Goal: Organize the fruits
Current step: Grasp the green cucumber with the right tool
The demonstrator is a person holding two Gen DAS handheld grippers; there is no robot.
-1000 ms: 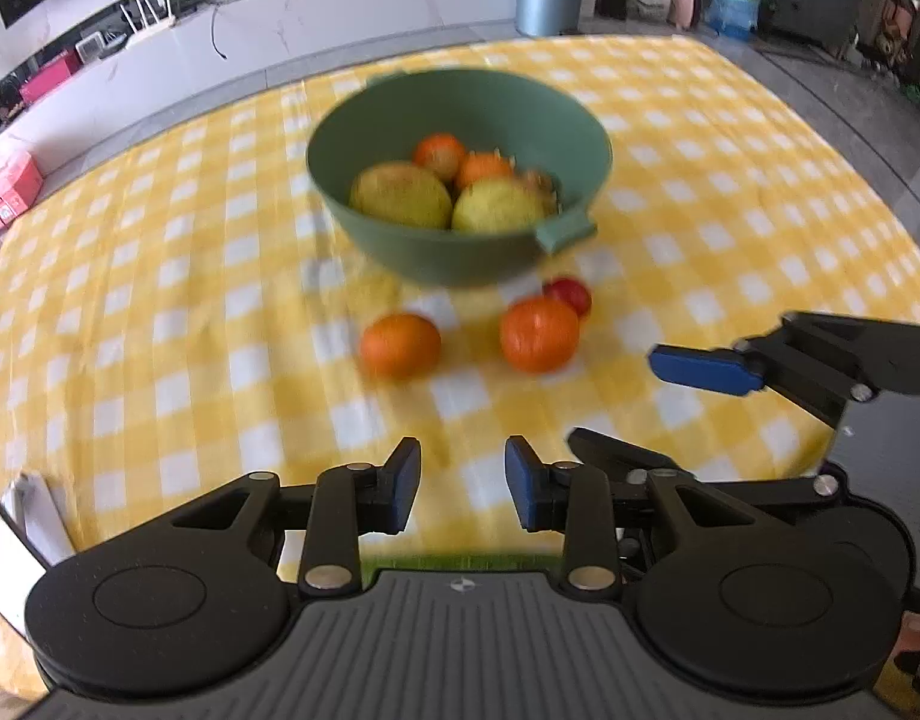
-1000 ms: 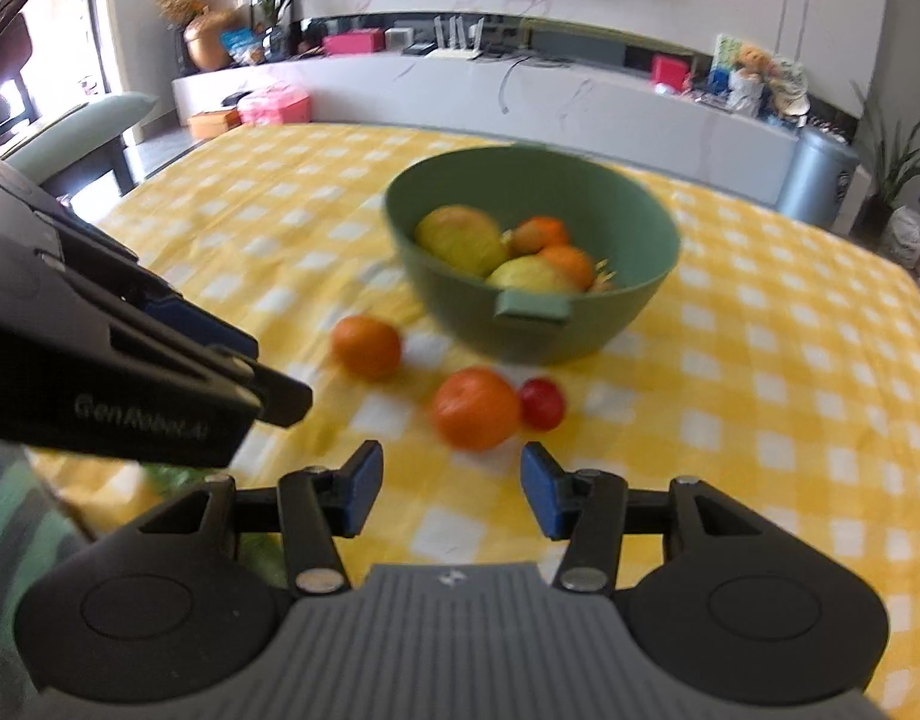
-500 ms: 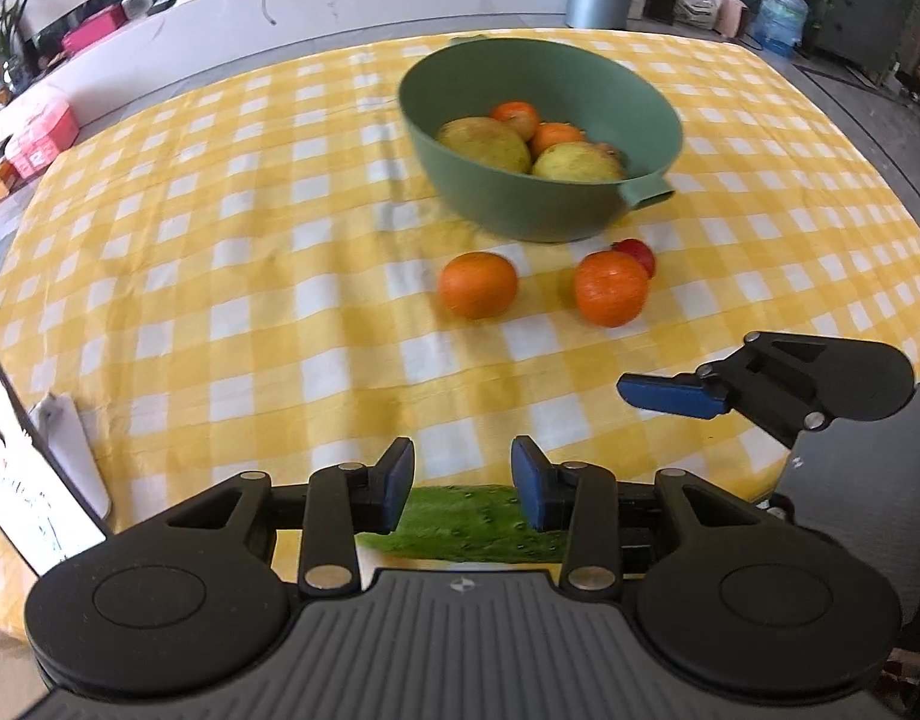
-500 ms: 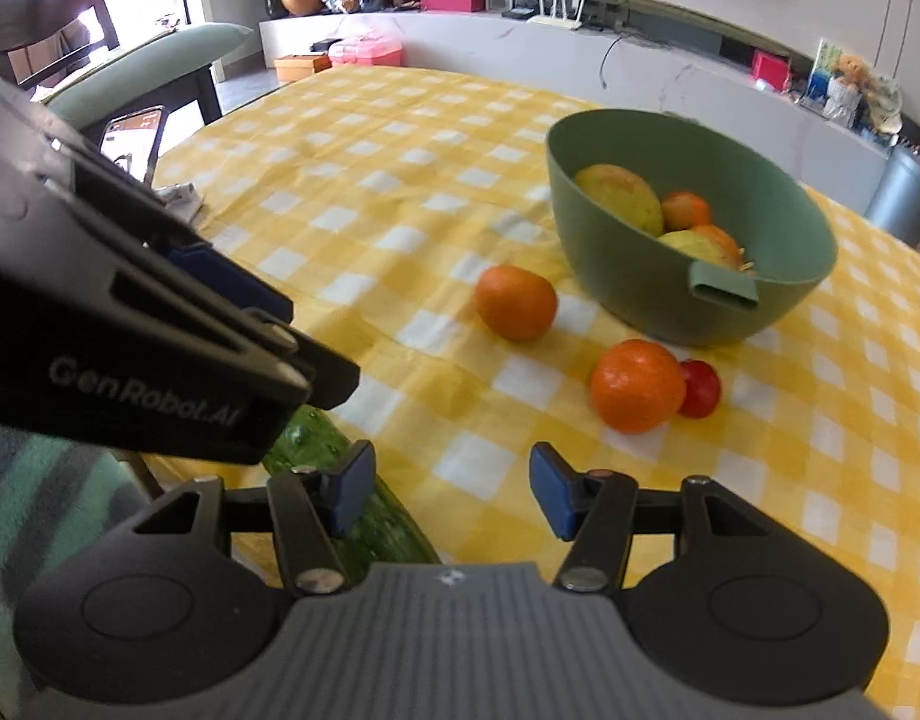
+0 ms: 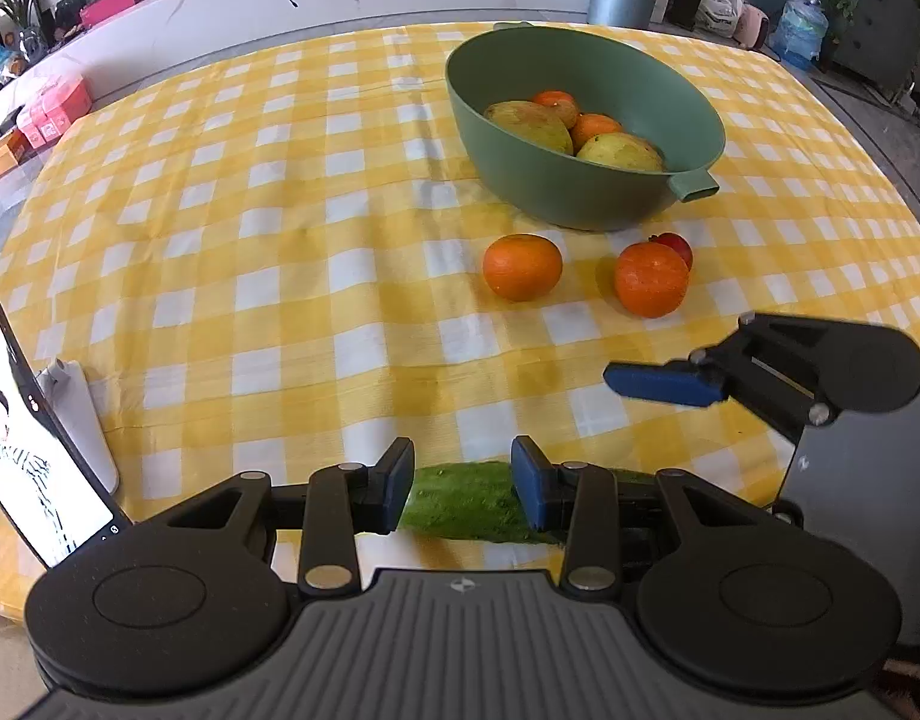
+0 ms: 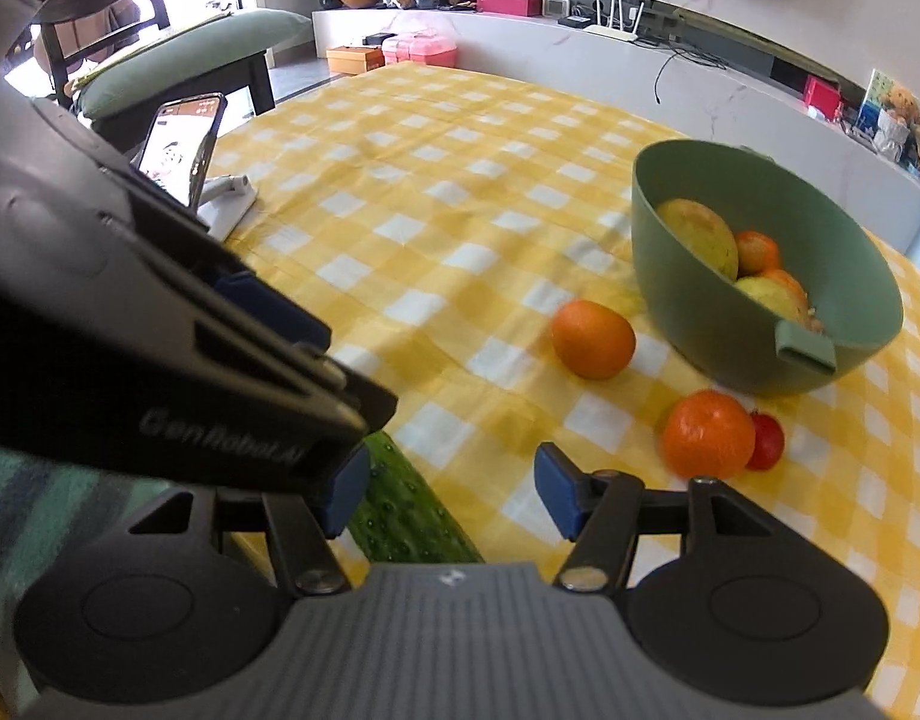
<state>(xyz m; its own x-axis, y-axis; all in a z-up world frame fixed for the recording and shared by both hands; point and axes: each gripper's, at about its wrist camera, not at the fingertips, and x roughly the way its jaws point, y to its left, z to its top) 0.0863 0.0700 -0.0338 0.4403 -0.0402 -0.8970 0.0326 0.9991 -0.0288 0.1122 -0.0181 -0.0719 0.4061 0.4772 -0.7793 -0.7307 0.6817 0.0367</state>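
Left wrist view. My left gripper (image 5: pixel 461 489) is spread apart and holds nothing; between its blue pads lies the long green bumpy cucumber (image 5: pixel 460 501), low at the near table edge. My right gripper (image 5: pixel 664 384) enters from the right, only 1 blue finger showing here. On the yellow-and-white checked tablecloth (image 5: pixel 267 252) I count 2 loose round orange tangerines, the left tangerine (image 5: pixel 522 267) and the right tangerine (image 5: pixel 650 279), plus 1 small red fruit (image 5: pixel 677 247) touching the right tangerine from behind. The deep green plastic bowl with a tab handle (image 5: pixel 580 180) holds 2 yellow-green pears (image 5: pixel 532 126) and 2 oranges (image 5: pixel 592 126), as far as its wall lets me count. 1 phone on a white stand (image 5: pixel 33 444) sits at the left.

Right wrist view. My right gripper (image 6: pixel 450 495) is also released and empty, with the cucumber (image 6: pixel 408 516) just beside its left pad. My left gripper's body (image 6: pixel 159 348) blocks much of this side. Same count: 2 tangerines (image 6: pixel 593 339), 1 red fruit (image 6: pixel 767 441), 1 bowl (image 6: pixel 700 324).

Risks, as I judge them: both grippers crowd the same cucumber, so they could collide; a nudge could roll it off the edge; grasping the right tangerine may send the touching red fruit rolling.
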